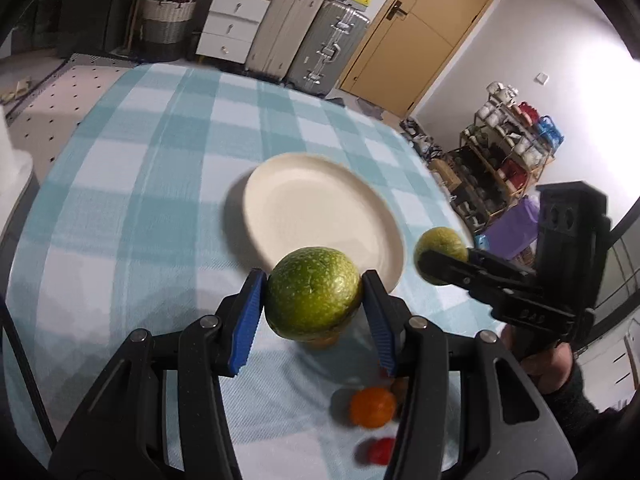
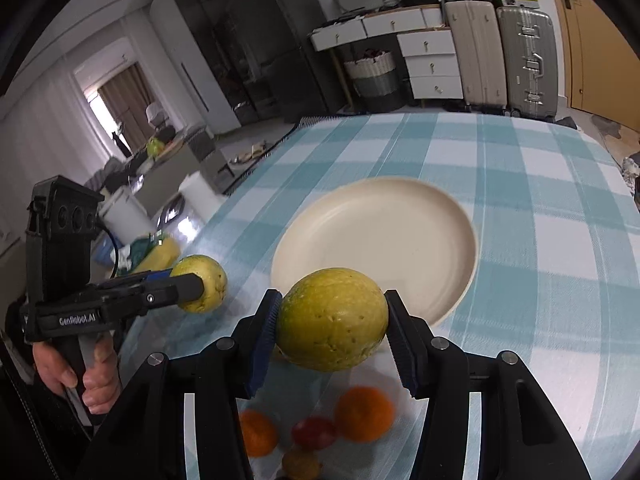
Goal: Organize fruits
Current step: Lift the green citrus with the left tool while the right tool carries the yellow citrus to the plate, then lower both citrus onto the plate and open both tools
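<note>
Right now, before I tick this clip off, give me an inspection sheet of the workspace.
Surface: table under a blue-and-white checked cloth.
Job's things: empty cream plate; two green fruits, one in each gripper; oranges and small red fruit loose on the cloth.
Clutter: nothing seen beyond the fruit.
Grippers: left gripper shut on a green fruit; right gripper shut on a yellow-green fruit; both held above the cloth.
Cables: black cable behind the left gripper.
Surroundings: suitcases, drawers, basket, door, shelf rack.
</note>
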Tool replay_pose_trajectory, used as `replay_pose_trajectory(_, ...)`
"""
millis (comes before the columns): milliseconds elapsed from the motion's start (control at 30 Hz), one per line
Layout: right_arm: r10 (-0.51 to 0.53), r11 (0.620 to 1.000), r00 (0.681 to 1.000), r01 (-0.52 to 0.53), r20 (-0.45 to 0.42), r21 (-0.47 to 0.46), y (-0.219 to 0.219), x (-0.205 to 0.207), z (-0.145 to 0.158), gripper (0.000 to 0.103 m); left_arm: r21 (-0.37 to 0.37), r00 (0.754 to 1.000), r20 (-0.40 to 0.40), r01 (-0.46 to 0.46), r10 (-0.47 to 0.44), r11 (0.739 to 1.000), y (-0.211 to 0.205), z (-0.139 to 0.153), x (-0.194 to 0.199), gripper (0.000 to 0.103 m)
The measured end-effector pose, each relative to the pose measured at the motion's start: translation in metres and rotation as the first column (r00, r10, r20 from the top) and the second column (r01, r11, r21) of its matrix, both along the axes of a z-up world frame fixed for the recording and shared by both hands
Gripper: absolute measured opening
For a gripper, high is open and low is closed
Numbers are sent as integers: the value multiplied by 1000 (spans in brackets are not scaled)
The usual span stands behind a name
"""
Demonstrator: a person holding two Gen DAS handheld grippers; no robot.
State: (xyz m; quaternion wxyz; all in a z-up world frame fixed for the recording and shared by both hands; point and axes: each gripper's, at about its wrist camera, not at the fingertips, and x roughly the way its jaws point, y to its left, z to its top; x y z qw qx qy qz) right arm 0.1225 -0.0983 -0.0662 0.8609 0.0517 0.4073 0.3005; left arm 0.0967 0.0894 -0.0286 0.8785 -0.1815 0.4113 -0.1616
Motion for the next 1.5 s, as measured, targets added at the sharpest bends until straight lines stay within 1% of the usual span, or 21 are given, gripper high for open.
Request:
replay_pose_trajectory(100, -16, 999, 1000, 16, 7, 28, -7, 15, 6, 52, -6, 1000, 12, 7, -7, 1000, -7, 12, 18, 46)
replay_pose_trajectory(233, -30, 999, 999, 29, 44, 15, -8, 31, 13, 52, -1, 999, 27, 16, -16, 1000, -16, 24, 46, 46)
replay_pose_trajectory(433, -45, 999, 996, 45, 71, 5, -7, 60, 16, 52, -16, 1000, 16, 23, -23, 1000, -24, 27, 91, 46)
replay_pose_trajectory(533, -57, 998, 995, 56, 84, 9, -5, 76, 15, 52, -21, 1000, -4, 19, -19, 1000, -25, 22, 113, 46)
replay_pose_trajectory(633, -62, 998, 994, 63, 89, -2, 0, 90, 9, 52, -52, 999, -35, 18, -20, 998, -22, 12, 133, 46)
replay_pose_trajectory(700, -68, 998, 993, 69, 92, -7, 2, 99, 5, 52, -54, 999, -51, 12, -14, 998, -21, 4, 144, 46)
replay_pose_trajectory(833, -60, 997, 995, 63, 85, -40, 9, 114, -7, 52, -69, 997, -77, 13, -19, 998, -21, -12, 162, 46)
replay_pose_trajectory(1000, -42, 996, 997, 47, 70, -74, 17, 123, -25, 52, -73, 994, -102, 25, -33, 997, -24, -27, 175, 46)
replay_pose_trajectory(1200, -37, 997, 998, 40, 41, -71, 16, 129, -40, 52, -69, 991, -124, 41, -50, 997, -30, -43, 189, 46)
replay_pose_trajectory(1300, -29, 997, 999, 30, 14, -70, 16, 132, -46, 52, -73, 990, -129, 42, -51, 996, -32, -47, 195, 46)
replay_pose_trajectory(1400, -19, 997, 1000, 20, 10, -72, 18, 132, -51, 53, -82, 990, -131, 38, -48, 996, -36, -50, 201, 46)
replay_pose_trajectory(1500, -39, 996, 999, 40, 15, -83, 19, 133, -52, 53, -50, 990, -135, 21, -28, 999, -41, -51, 205, 46)
